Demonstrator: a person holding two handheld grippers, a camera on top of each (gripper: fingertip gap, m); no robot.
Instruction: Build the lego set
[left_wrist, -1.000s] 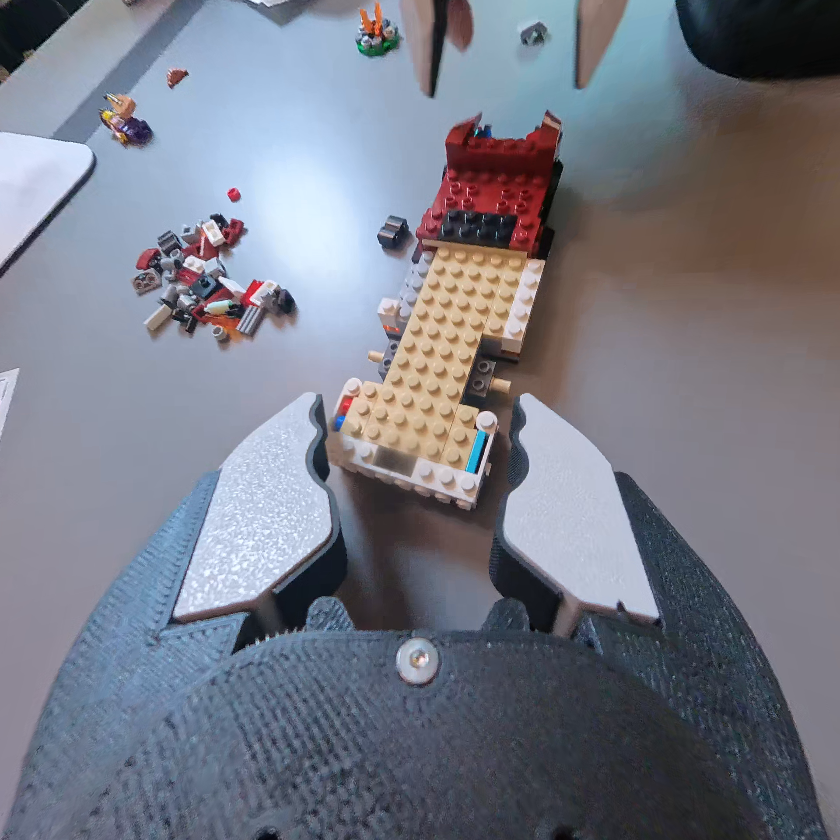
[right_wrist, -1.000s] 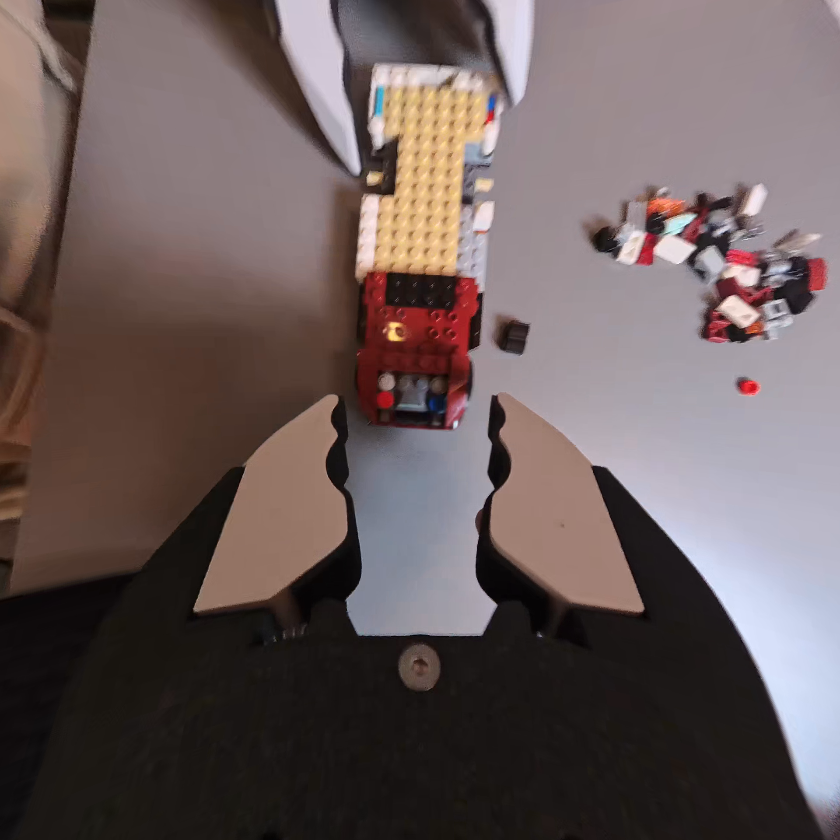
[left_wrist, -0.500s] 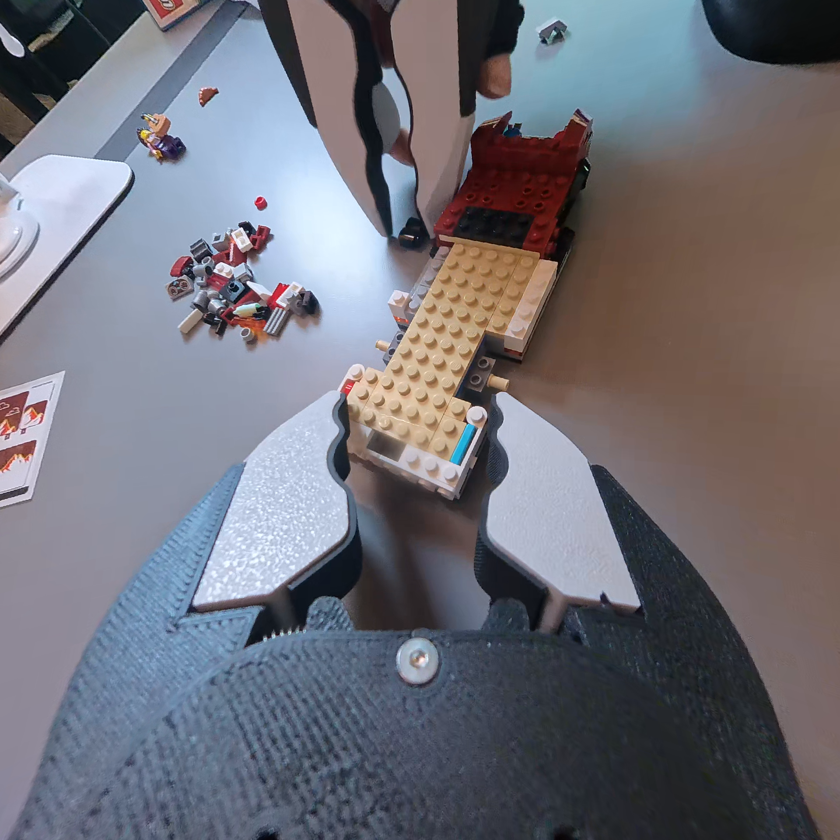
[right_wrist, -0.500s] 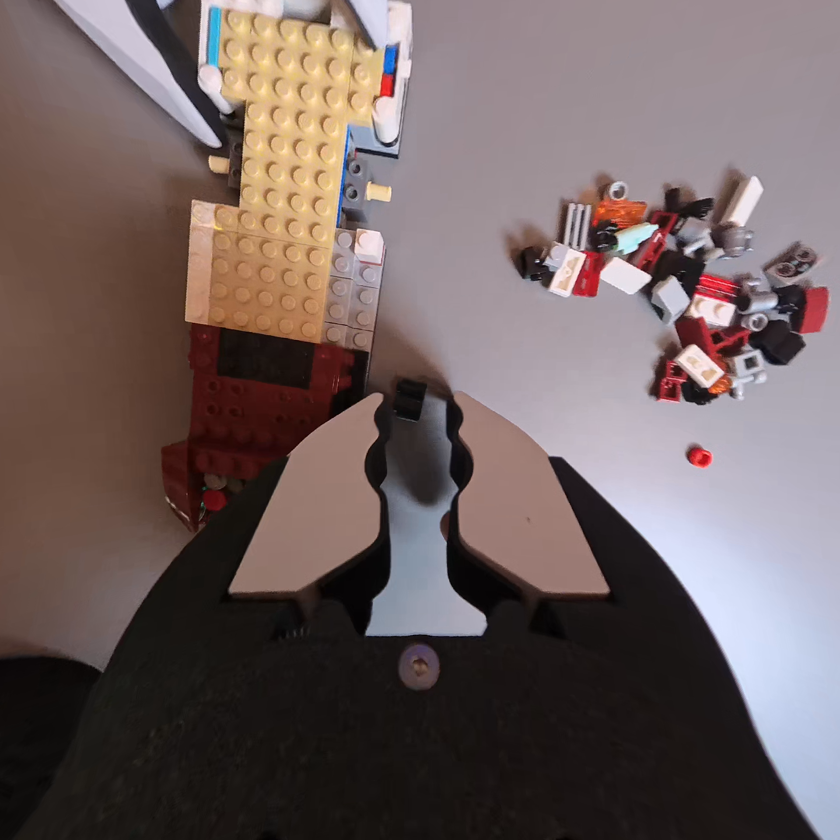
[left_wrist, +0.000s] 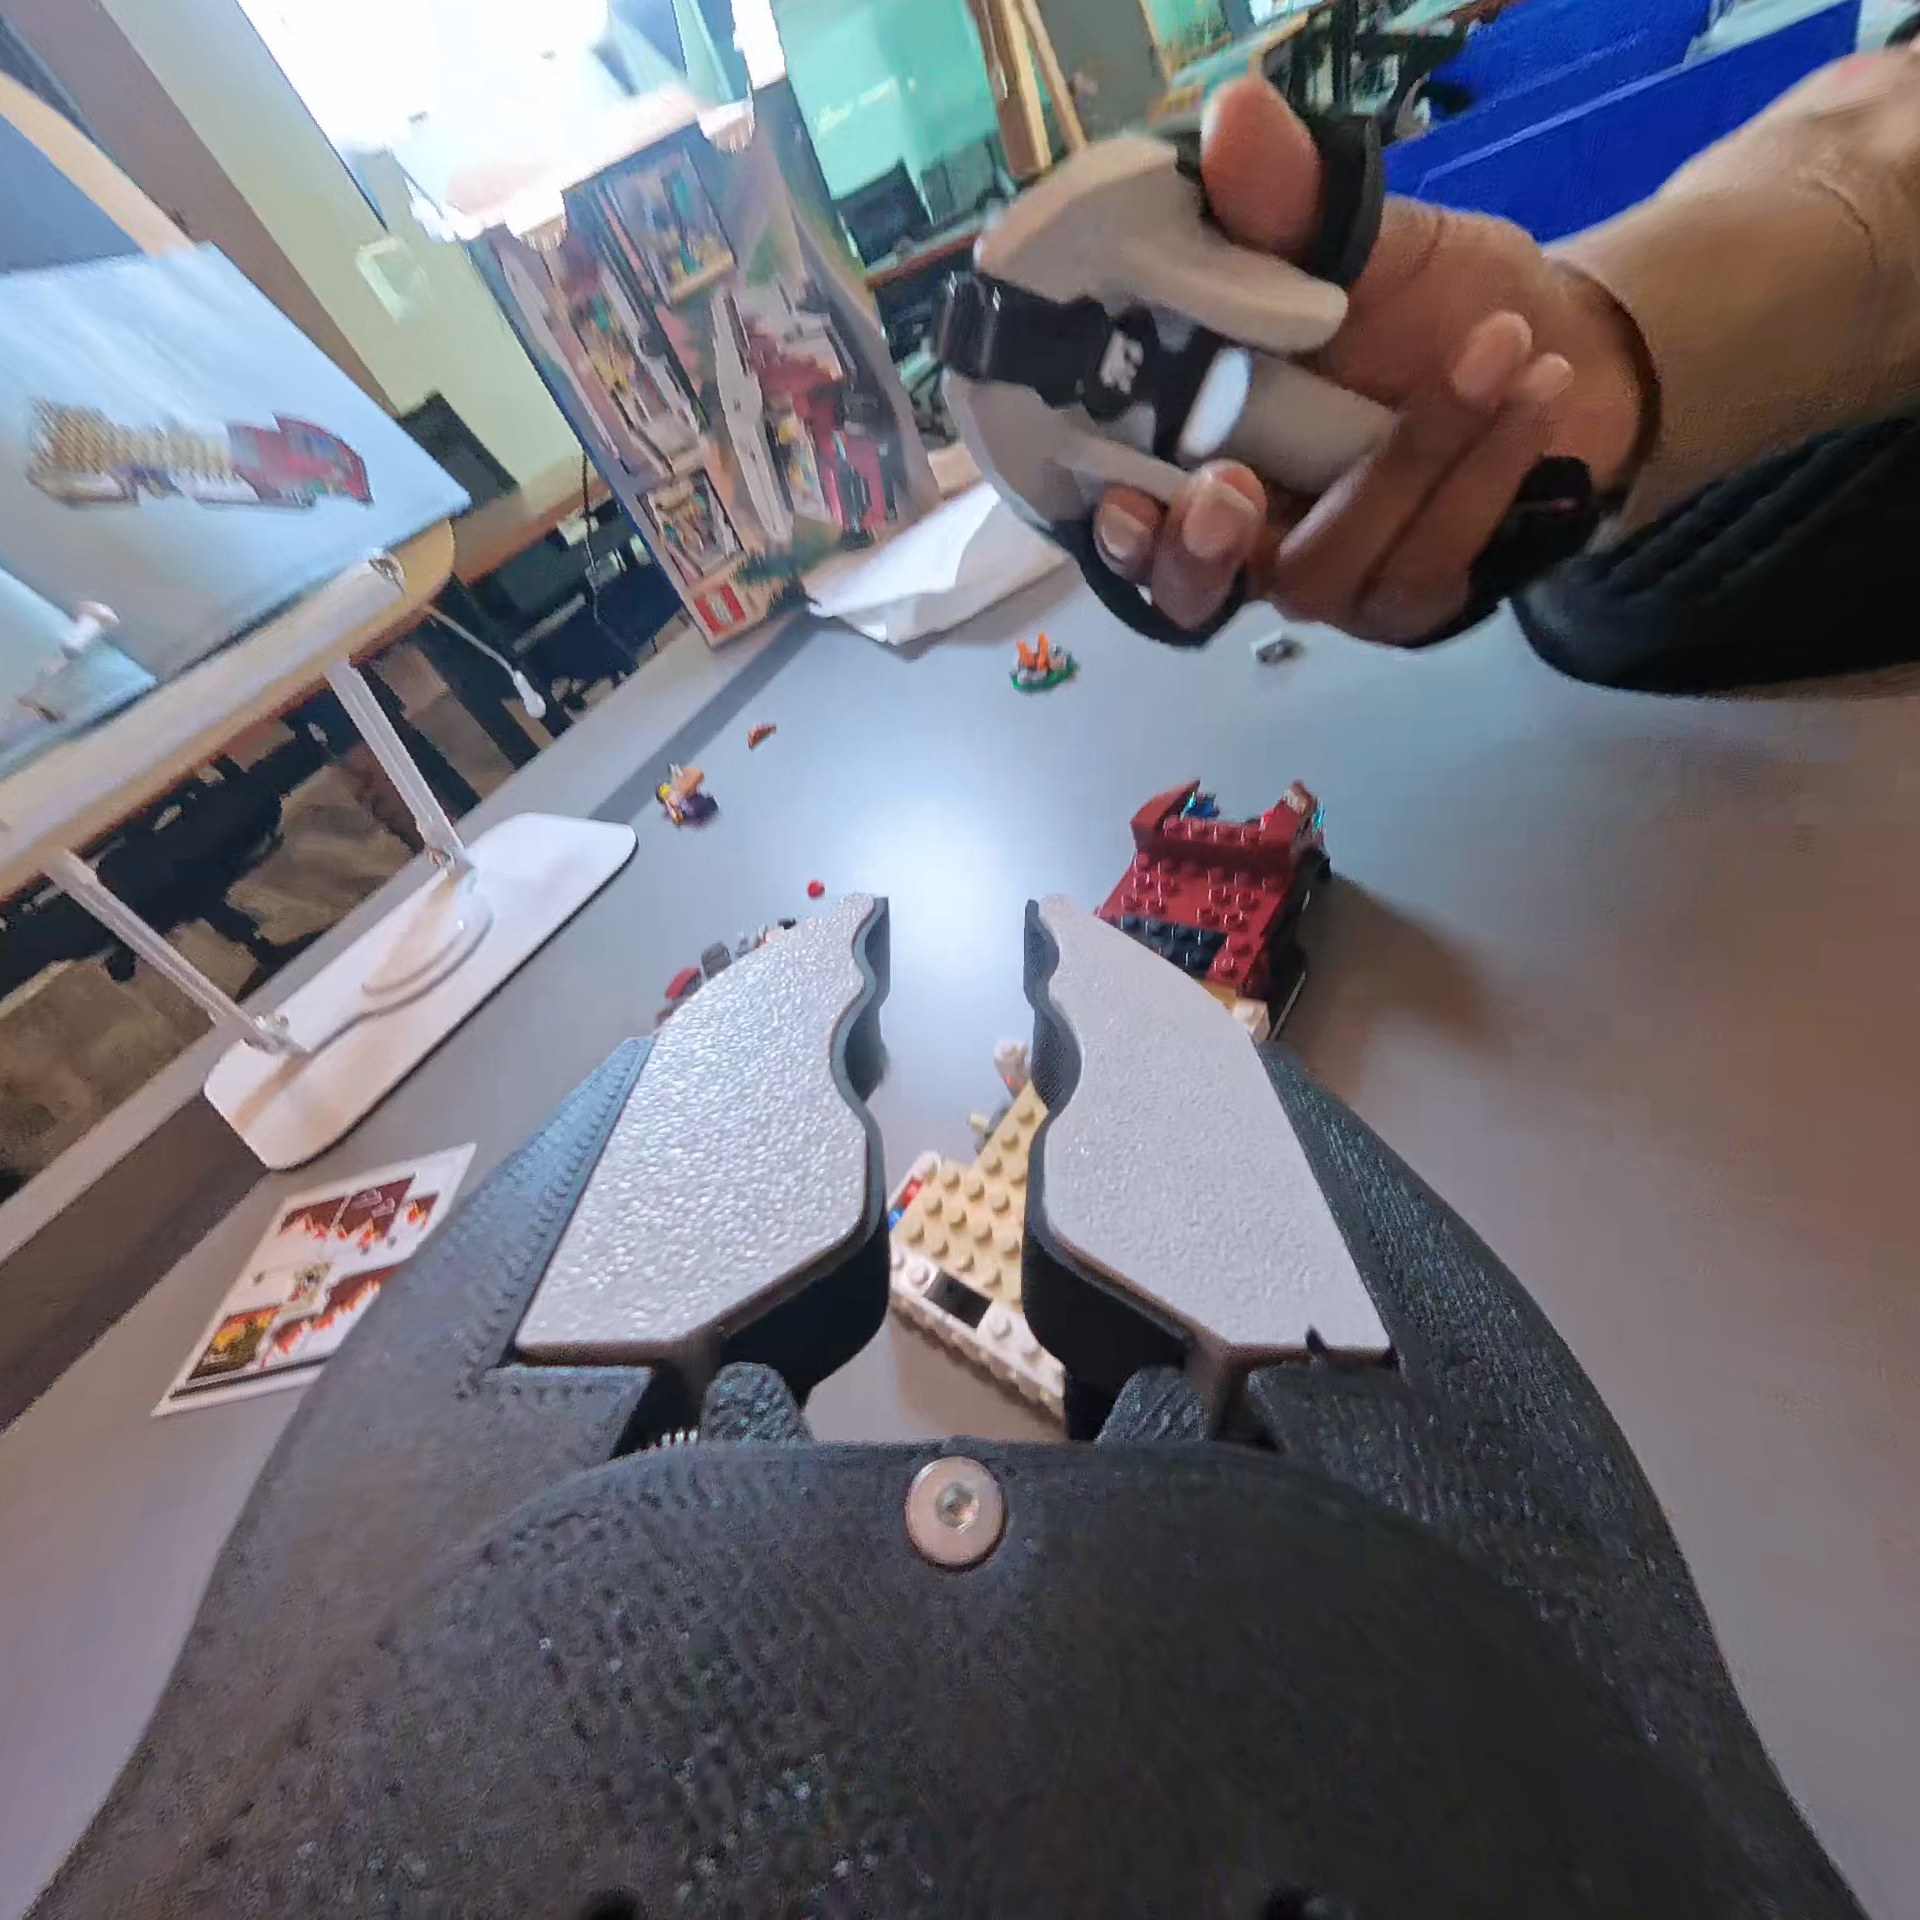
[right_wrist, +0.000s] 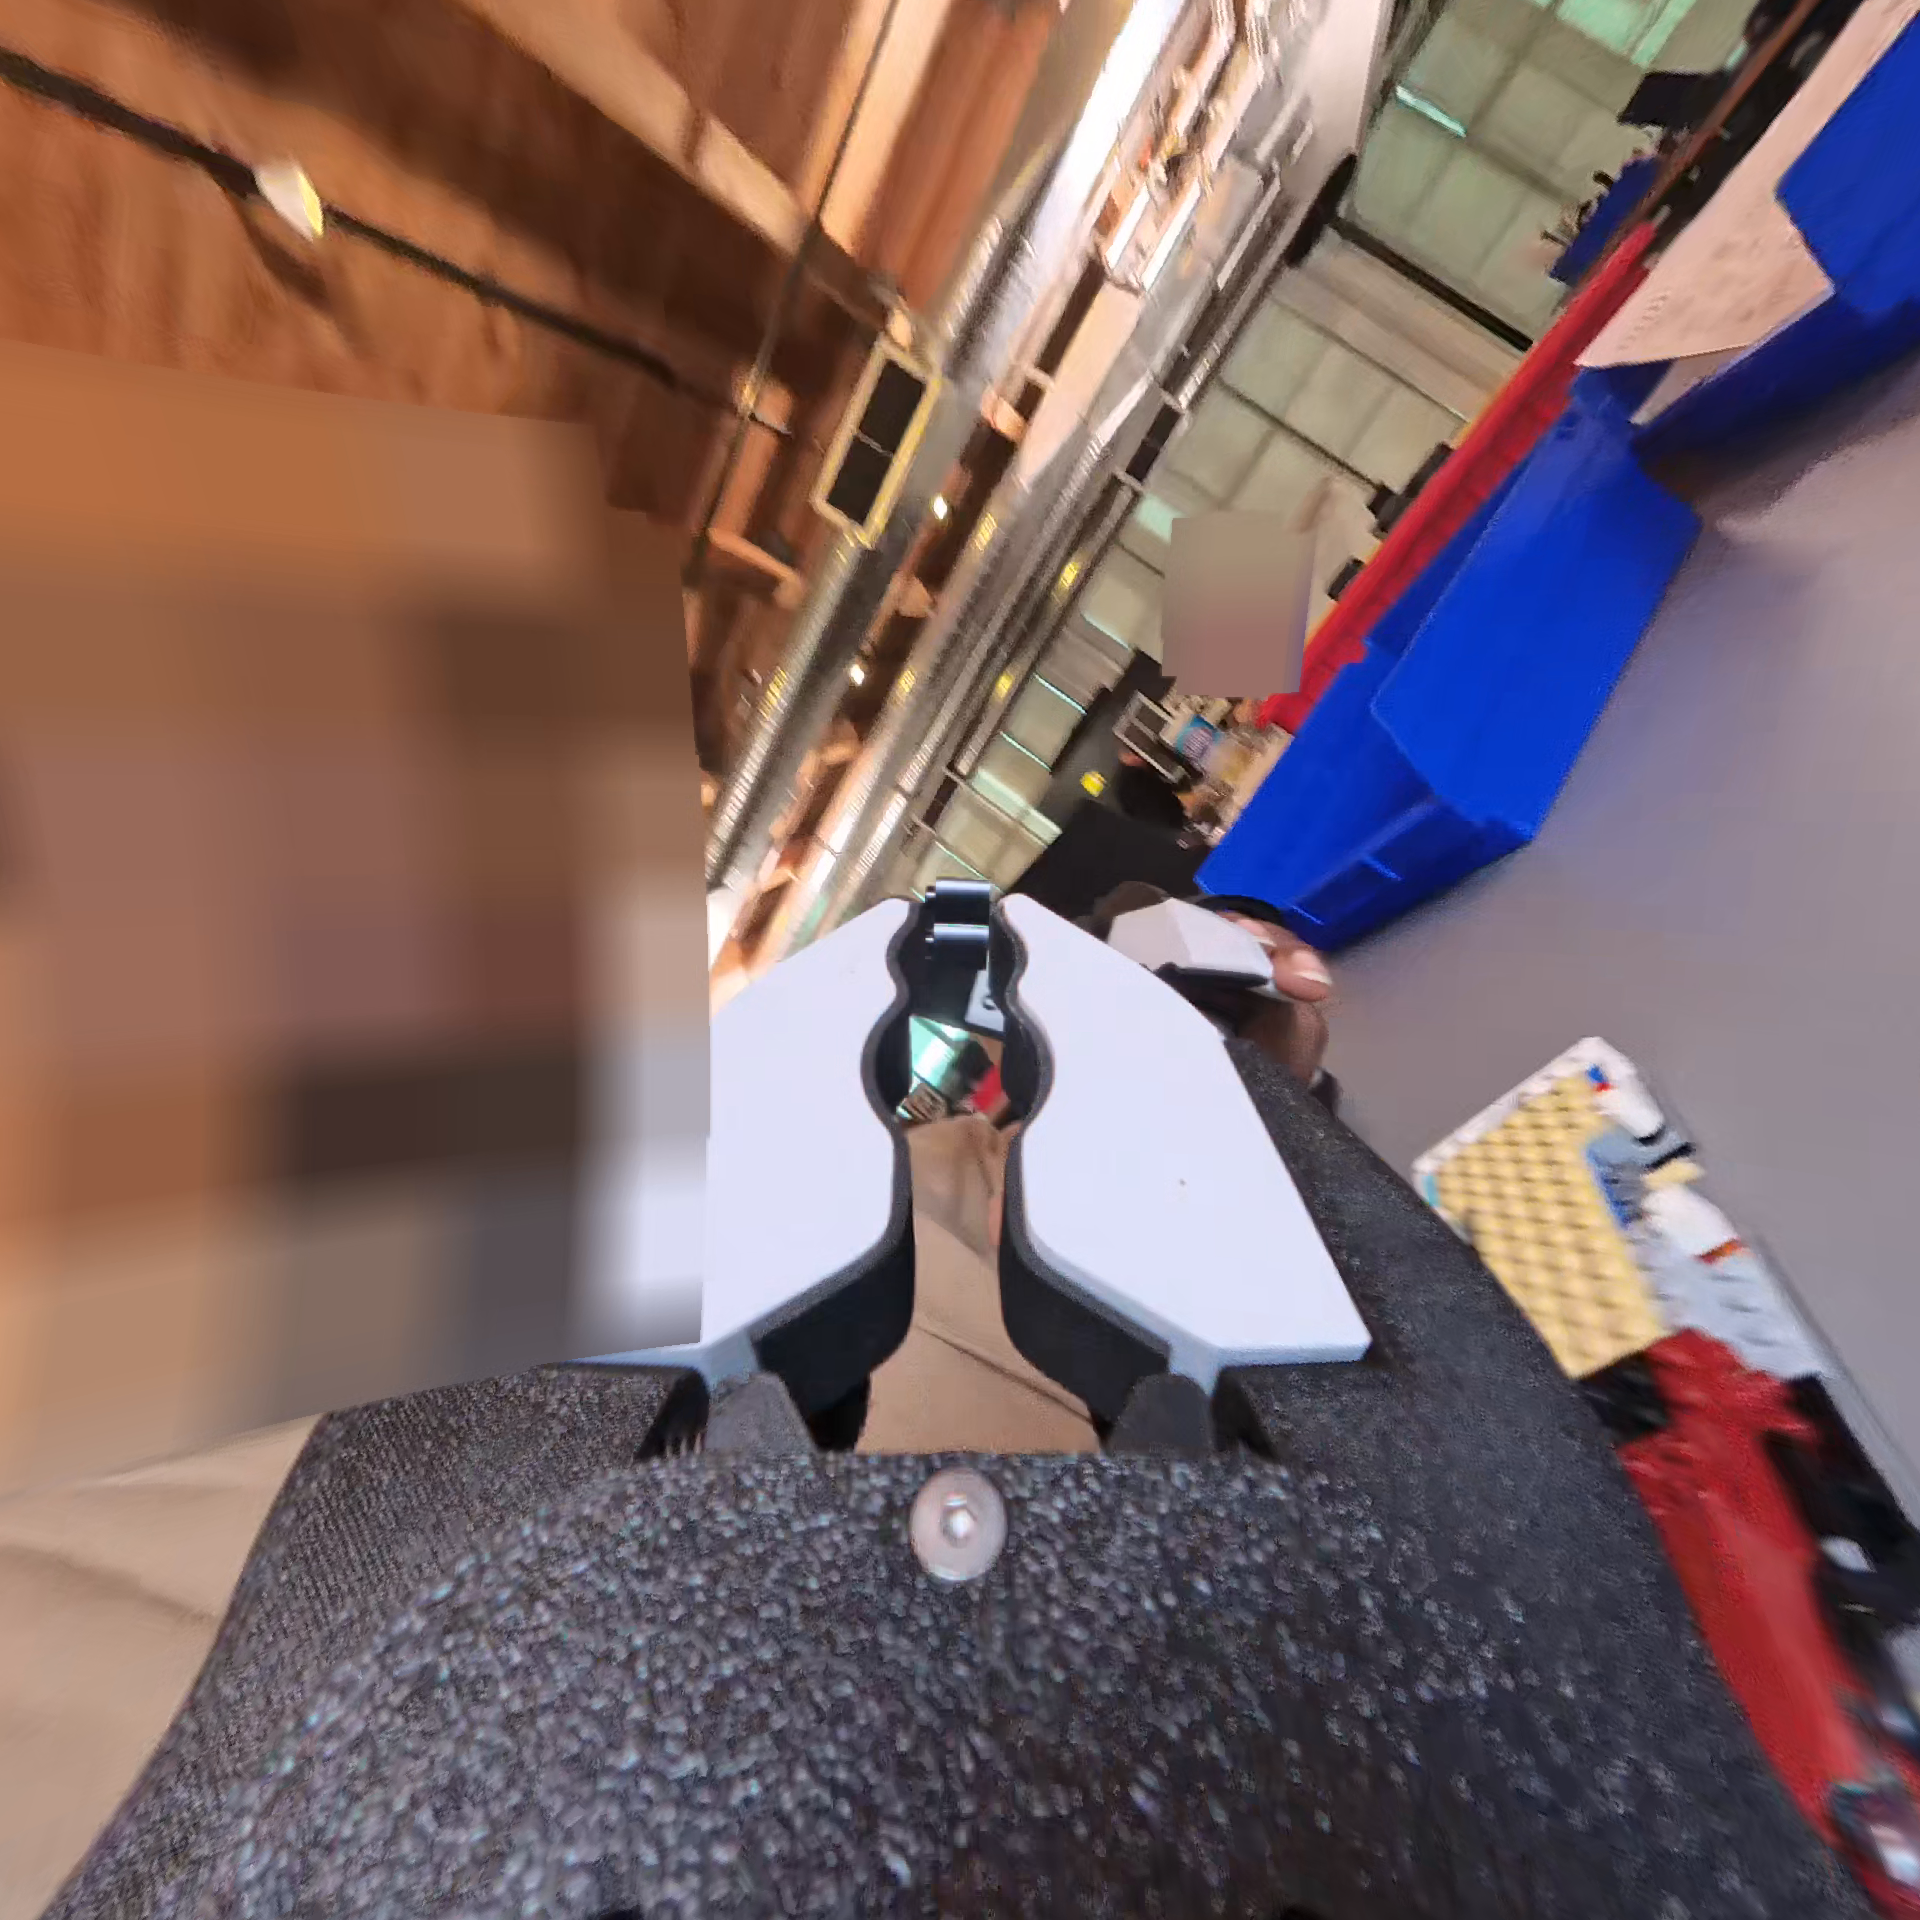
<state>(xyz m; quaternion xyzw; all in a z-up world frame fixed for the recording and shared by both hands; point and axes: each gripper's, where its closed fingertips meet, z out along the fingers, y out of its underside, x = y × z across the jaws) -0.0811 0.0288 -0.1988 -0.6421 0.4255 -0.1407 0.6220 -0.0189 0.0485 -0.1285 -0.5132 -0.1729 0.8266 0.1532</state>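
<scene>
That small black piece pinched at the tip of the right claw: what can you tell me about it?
The small black piece is a toy building part, dark and glossy like plastic, with a rounded clip-like top. It sits at the very tip of the right claw, clamped between the two grey fingers, its top poking just past them. It is held up in the air, clear of the grey table.

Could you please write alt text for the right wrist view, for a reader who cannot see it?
The right gripper, raised and tilted above a grey table, pinches a small black brick between its white fingertips. At right lies a tan and dark red brick model, with blue bins beyond.
</scene>
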